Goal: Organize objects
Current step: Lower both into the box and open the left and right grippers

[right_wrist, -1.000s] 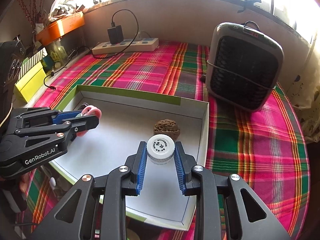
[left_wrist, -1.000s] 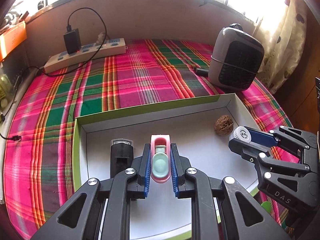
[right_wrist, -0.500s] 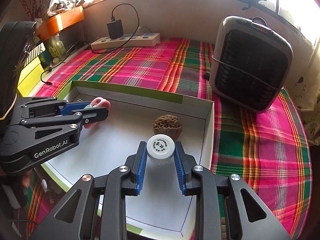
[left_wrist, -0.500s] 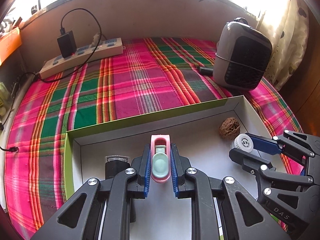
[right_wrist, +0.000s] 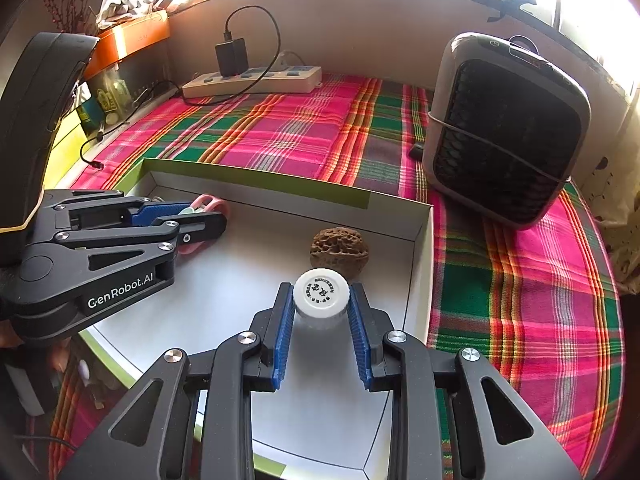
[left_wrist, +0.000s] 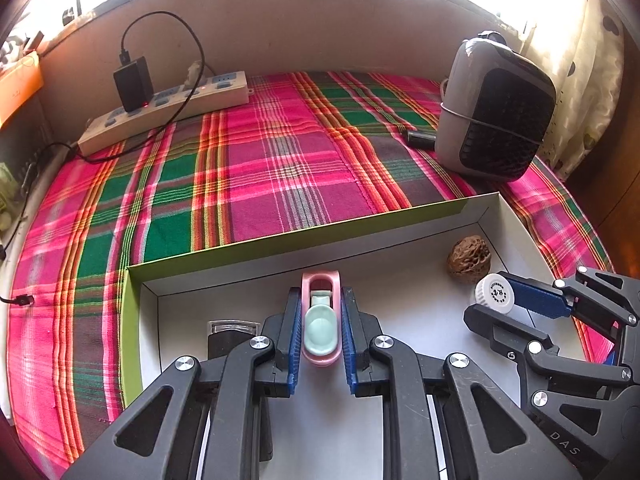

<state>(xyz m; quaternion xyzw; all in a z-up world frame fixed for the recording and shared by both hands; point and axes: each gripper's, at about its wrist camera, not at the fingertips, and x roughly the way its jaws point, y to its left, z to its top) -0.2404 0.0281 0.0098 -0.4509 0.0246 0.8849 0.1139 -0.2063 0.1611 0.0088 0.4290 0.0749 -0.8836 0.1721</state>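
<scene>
Two readable marks, "GenRobot.AI" on left hand-held gripper (right_wrist: 200,216) pinching pink clip (left_wrist: 321,316), right hand-held gripper (right_wrist: 320,308) clamping white-capped bottle (right_wrist: 321,294)

Plaid-covered table (left_wrist: 280,168) under box (left_wrist: 360,220), heater (left_wrist: 496,120), power strip (left_wrist: 168,108).

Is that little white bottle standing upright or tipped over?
Upright: the white bottle, clamped in the right gripper, shows its round cap facing up.
</scene>
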